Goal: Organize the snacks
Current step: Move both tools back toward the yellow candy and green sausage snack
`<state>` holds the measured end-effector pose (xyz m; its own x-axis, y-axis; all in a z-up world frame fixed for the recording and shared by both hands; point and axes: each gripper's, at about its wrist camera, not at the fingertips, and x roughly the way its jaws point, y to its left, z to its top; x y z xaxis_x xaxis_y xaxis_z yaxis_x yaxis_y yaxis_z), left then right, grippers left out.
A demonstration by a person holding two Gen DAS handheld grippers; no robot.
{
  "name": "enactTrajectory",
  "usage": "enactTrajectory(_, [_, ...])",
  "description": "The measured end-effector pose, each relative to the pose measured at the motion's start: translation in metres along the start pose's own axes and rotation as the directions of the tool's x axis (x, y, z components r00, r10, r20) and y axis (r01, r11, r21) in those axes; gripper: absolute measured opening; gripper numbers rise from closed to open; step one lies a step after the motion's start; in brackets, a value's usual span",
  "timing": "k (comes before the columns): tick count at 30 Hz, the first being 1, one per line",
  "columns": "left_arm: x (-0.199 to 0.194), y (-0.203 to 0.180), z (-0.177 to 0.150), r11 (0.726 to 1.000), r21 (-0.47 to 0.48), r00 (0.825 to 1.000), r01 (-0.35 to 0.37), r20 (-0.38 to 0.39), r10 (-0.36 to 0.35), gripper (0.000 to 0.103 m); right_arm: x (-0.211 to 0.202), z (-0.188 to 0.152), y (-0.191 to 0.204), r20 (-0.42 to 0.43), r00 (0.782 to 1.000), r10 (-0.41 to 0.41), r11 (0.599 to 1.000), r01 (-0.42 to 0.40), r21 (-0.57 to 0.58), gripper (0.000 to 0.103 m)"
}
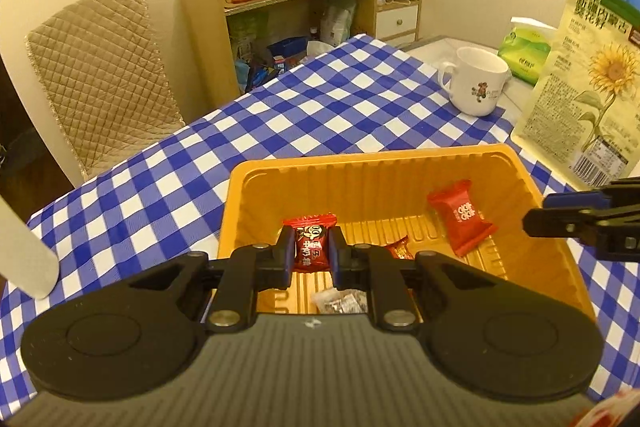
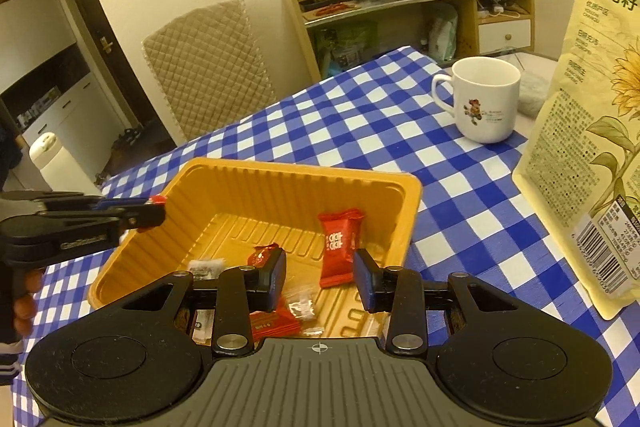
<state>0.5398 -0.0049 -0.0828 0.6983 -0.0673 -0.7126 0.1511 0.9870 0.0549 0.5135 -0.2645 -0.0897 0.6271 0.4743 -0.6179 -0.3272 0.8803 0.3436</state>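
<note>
- Left wrist view: the left gripper (image 1: 311, 254) has its jaws clamped on a dark red snack packet (image 1: 311, 243), held above the near end of the orange tray (image 1: 376, 157). Since the packet hangs over the tray floor, the step in hand looks like the drop. To do it well, lower it a little before opening so the light wrapper does not bounce or skid off the ribbed floor, and aim for the bare stretch in front of the jaws rather than onto the small silver packet (image 1: 340, 301) beneath.
- The same view shows a bright red pillow packet (image 1: 460, 223) leaning against the tray's right wall and a small red-orange candy (image 1: 399, 249) beside the jaws. The right gripper's tip (image 1: 560, 223) sits at the tray's right rim, so keep the two tools apart.
- Right wrist view: the right gripper (image 2: 320, 277) hangs over the tray (image 2: 412, 211) with jaws spread wide and nothing between them. The bright red packet (image 2: 338, 247) lies just beyond them, with more wrapped pieces below. It is best held level and still until the left gripper (image 2: 154, 213), at the far left rim, lets go.
- The tray rests on the checked bench (image 2: 360, 123); it looks light, so avoid nudging its walls.
</note>
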Motion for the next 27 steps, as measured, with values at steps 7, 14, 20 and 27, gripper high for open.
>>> enactTrajectory(7, [0.017,-0.003,0.005,1.000,0.000,1.000,0.000,-0.012,0.000,0.021,-0.006,-0.003,0.000,-0.002,1.000,-0.002,1.000,0.002,0.002,0.038])
enactTrajectory(14, [0.003,0.000,0.001,0.999,-0.033,1.000,0.023,-0.004,-0.023,0.025,-0.015,-0.005,0.005,0.005,1.000,0.015,1.000,-0.015,0.014,0.038])
enactTrajectory(20, [-0.026,0.009,-0.011,0.993,-0.107,0.999,0.045,0.008,-0.044,0.028,-0.025,-0.009,0.011,0.008,0.999,0.031,0.999,-0.031,0.010,0.038])
enactTrajectory(27, [-0.066,0.023,-0.035,0.982,-0.187,1.000,0.026,0.014,-0.024,0.029,-0.044,-0.017,0.017,0.013,0.999,0.050,0.999,-0.050,0.009,0.038])
